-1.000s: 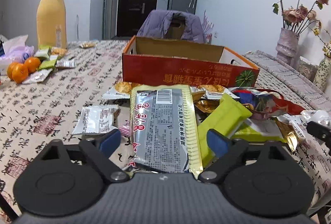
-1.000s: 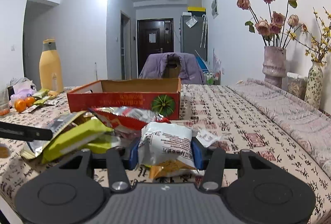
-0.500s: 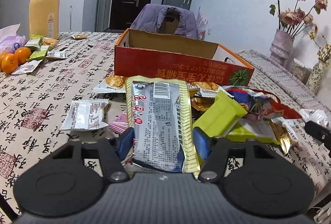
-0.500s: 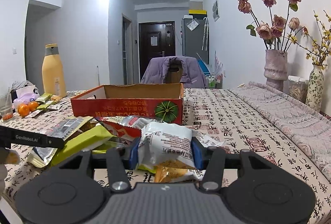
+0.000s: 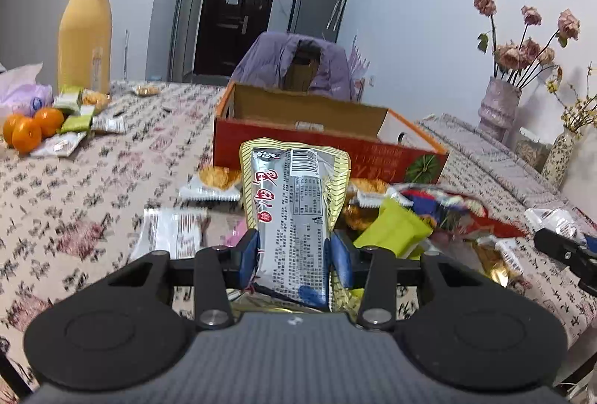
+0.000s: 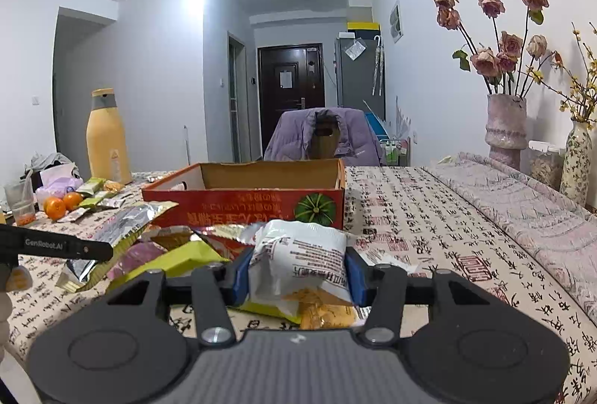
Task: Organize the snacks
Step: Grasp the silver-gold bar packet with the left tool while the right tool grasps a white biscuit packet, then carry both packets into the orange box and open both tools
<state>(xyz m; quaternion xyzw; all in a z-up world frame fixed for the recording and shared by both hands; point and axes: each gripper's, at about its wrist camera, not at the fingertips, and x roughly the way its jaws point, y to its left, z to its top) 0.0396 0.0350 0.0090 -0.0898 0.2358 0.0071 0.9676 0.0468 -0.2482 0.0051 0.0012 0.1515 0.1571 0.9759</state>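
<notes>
Barely begun: red cardboard box looks empty, though its floor is mostly hidden. Left gripper closing on silver-and-gold snack packet, pads pressing its sides. Right gripper clamps white snack bag. Loose pile of packets awaits in front of the box; labels unreadable.

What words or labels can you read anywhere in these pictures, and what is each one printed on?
"GenRobot.AI": on the left gripper arm, in the right wrist view.
Red box: upside-down yellow characters, not legible.
Silver snack pack: red characters, barcode and fine print, too small.
White snack bag: upside-down print, too blurred.
Tablecloth: calligraphy, unreadable.
</notes>
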